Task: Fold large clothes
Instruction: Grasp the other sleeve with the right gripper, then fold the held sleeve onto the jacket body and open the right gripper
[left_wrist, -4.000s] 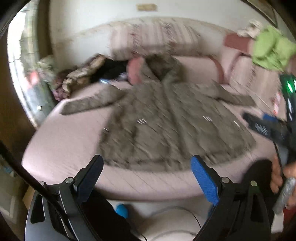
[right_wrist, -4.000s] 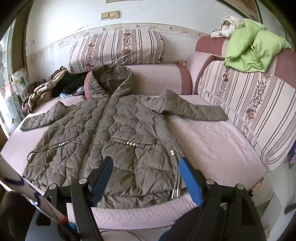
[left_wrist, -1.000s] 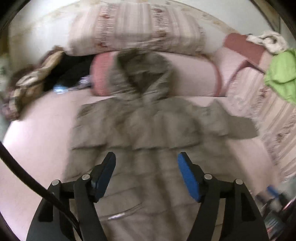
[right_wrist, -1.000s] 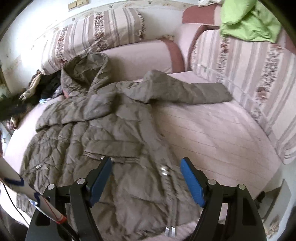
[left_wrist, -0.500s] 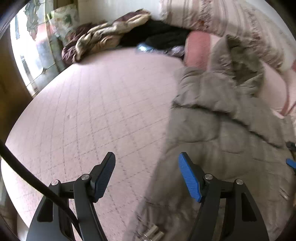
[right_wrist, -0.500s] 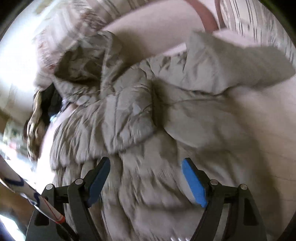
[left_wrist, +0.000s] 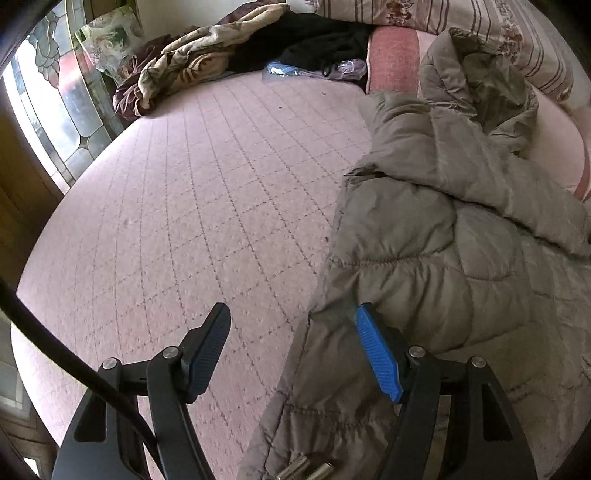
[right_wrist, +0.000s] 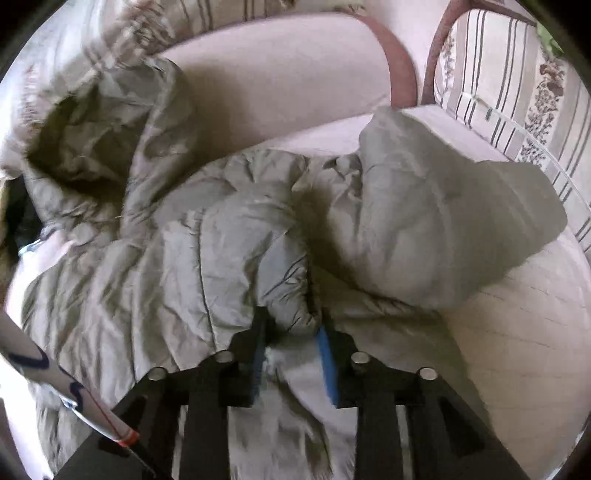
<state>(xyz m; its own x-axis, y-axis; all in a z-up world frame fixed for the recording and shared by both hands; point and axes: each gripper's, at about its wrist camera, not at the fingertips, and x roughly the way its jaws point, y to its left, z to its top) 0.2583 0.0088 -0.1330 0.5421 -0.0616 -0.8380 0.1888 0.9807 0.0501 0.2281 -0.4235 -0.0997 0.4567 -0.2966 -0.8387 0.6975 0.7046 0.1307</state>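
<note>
An olive quilted hooded jacket (left_wrist: 461, 266) lies face up on the pink bedspread (left_wrist: 184, 203), its left sleeve folded across the chest. My left gripper (left_wrist: 293, 350) stands open low over the jacket's left edge: the blue pad (left_wrist: 376, 354) is over the fabric and the other finger over bare bedspread. In the right wrist view the jacket (right_wrist: 166, 258) fills the middle, with its hood (right_wrist: 92, 147) at the upper left and the right sleeve (right_wrist: 443, 221) stretched out to the right. My right gripper (right_wrist: 291, 343) is closing, its pads pinching a puffy fold of the jacket.
A heap of patterned blankets (left_wrist: 192, 55) and dark clothes (left_wrist: 314, 40) lies at the bed's far left, beside a stained-glass pane (left_wrist: 55, 92). A pink bolster (left_wrist: 391, 55) and striped cushions (right_wrist: 517, 92) line the back and right. A black cable (left_wrist: 55, 354) crosses the lower left.
My left gripper swung from above the jacket's middle to its left edge and sank. My right gripper moved in close over the chest, and its jaws narrowed onto a fold.
</note>
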